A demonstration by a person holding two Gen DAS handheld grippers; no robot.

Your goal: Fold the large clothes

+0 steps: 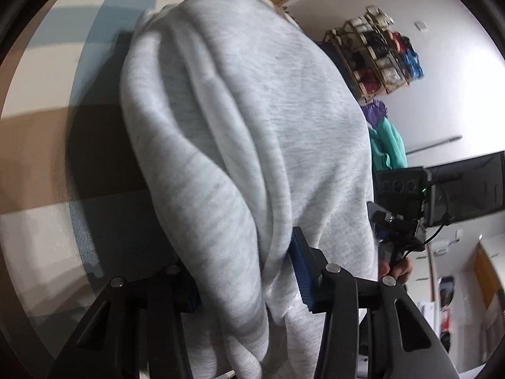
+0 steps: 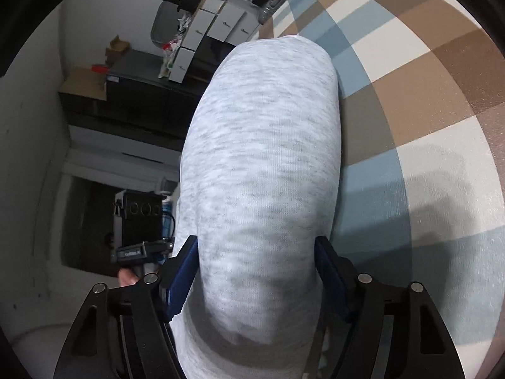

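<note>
Grey garment (image 1: 246, 145) between both jaws

The light grey garment (image 1: 246, 145) bulks straight ahead of both grippers and blocks the middle, while the checked blanket (image 2: 410, 101) beside it lies bare and passable, and stacked white boxes (image 2: 217, 25) crowd the far wall.

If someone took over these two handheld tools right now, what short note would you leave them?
Left tool: closing on a bunched fold of the grey garment, cloth between its pads.
Right tool: pads against both sides of a thick roll of the same garment.
The garment hangs lifted between both, above the checked cloth.
Done: picked up at two points.
Left: lay it flat and fold; no finished fold shows yet.
</note>
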